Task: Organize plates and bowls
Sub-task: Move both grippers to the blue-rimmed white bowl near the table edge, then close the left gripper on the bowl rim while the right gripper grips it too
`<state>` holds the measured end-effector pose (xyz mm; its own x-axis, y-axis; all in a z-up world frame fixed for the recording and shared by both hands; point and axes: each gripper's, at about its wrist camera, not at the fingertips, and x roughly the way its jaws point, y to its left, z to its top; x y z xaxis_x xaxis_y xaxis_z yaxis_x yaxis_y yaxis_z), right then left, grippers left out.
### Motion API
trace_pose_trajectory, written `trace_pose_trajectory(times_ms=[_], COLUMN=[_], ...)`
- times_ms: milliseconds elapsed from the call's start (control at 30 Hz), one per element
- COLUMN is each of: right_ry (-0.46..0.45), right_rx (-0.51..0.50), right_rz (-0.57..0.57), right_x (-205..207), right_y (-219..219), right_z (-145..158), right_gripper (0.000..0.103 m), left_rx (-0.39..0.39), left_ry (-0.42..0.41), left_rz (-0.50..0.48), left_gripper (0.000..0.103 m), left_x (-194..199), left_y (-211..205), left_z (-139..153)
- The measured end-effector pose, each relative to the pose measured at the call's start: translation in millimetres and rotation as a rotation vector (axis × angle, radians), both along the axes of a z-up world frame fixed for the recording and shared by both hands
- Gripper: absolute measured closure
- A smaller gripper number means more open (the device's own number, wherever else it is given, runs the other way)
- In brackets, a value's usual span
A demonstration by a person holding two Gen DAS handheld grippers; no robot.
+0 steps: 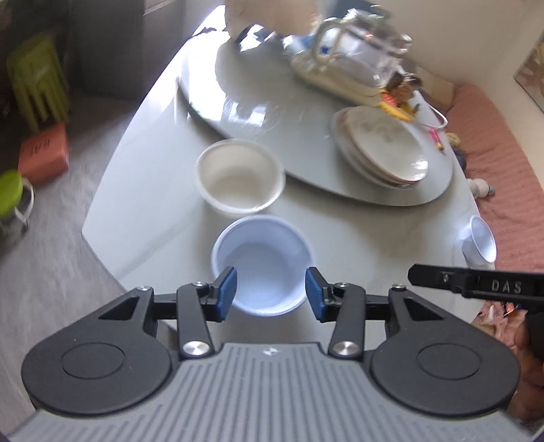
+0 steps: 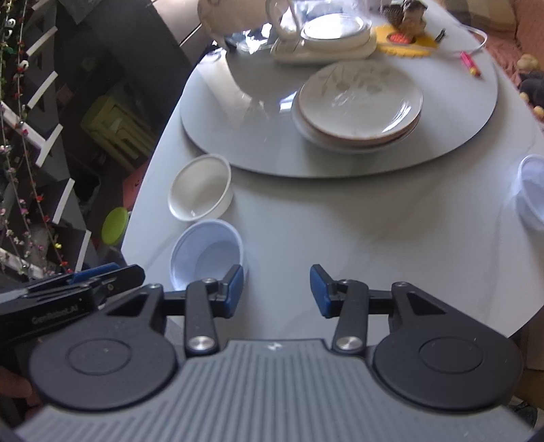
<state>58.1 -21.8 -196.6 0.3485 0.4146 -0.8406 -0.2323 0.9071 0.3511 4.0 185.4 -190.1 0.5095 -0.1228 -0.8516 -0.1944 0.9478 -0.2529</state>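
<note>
A pale blue bowl [image 1: 261, 265] stands near the table's front edge, with a white bowl [image 1: 239, 176] just behind it. My left gripper [image 1: 271, 294] is open, its blue pads on either side of the blue bowl, not touching. A stack of cream plates [image 1: 384, 146] sits on the grey turntable [image 1: 258, 102]. A second pale blue bowl [image 1: 479, 243] is at the right. My right gripper [image 2: 277, 290] is open and empty over bare table, right of the blue bowl [image 2: 207, 255]. The white bowl [image 2: 200, 187], the plates [image 2: 360, 102] and the other blue bowl [image 2: 532, 192] show there too.
A glass kettle on a cream base [image 2: 319, 30] and a yellow mat with small items [image 2: 404, 37] stand at the back of the turntable [image 2: 238, 129]. Green stools [image 1: 34, 81] and an orange box [image 1: 44, 153] are on the floor left of the table.
</note>
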Motion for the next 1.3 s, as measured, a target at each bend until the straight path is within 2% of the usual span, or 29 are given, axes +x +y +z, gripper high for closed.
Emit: trace_pose_trajectory(times_ms=[133, 267, 400, 500, 600, 700, 767, 900, 1033, 1100, 1167, 1300], right_ry=[0.062, 0.146, 0.171, 0.202, 0.216, 0.228, 0.220, 0.236, 0.242, 0.225, 0.220, 0.224], right_rx=[0.042, 0.056, 0.046, 0.036, 0.044, 0.025, 0.021, 0.035, 0.063, 0.035, 0.024, 0.024], right_rz=[0.006, 0.032, 0.018, 0.013, 0.004, 0.010, 0.010, -0.018, -0.008, 0.031, 0.054, 0.025], right_x=[9.0, 16.6, 23.3, 28.7, 31.4, 32.4, 33.1, 38.7, 40.8, 40.1, 39.4, 42.0], right_y=[14.4, 36.9, 53.5, 62.1, 66.0, 69.7, 70.6, 67.0, 65.4, 69.5, 70.8, 65.0], right_z=[-16.7, -37.0, -53.6, -66.7, -75.5, -80.6, -82.7, -90.7, -92.9, -90.4, -89.6, -86.1], right_gripper=[0.057, 0.057, 0.057, 0.057, 0.062, 0.069, 0.070, 0.077, 0.087, 0.088, 0.088, 0.089], left_rx=[-0.022, -0.079, -0.126, -0.123, -0.101, -0.086, -0.086, -0.119, -0.089, -0.095, -0.100, -0.115], left_ry=[0.023, 0.036, 0.054, 0.075, 0.094, 0.100, 0.113, 0.100, 0.119, 0.126, 0.131, 0.119], left_rz=[0.060, 0.094, 0.123, 0.122, 0.091, 0.076, 0.063, 0.035, 0.029, 0.035, 0.039, 0.027], left_gripper=[0.053, 0.053, 0.053, 0.053, 0.055, 0.059, 0.064, 0.067, 0.085, 0.091, 0.093, 0.094], left_x=[3.9, 11.7, 23.7, 33.2, 41.8, 47.3, 52.3, 60.3, 63.7, 65.1, 65.2, 63.6], left_y=[21.9, 35.1, 44.5, 47.4, 49.9, 56.8, 60.4, 62.2, 57.6, 55.9, 54.0, 50.1], left_z=[-20.5, -36.6, -55.5, -71.8, -84.1, -88.9, -92.4, -96.8, -104.0, -106.3, -106.0, -99.7])
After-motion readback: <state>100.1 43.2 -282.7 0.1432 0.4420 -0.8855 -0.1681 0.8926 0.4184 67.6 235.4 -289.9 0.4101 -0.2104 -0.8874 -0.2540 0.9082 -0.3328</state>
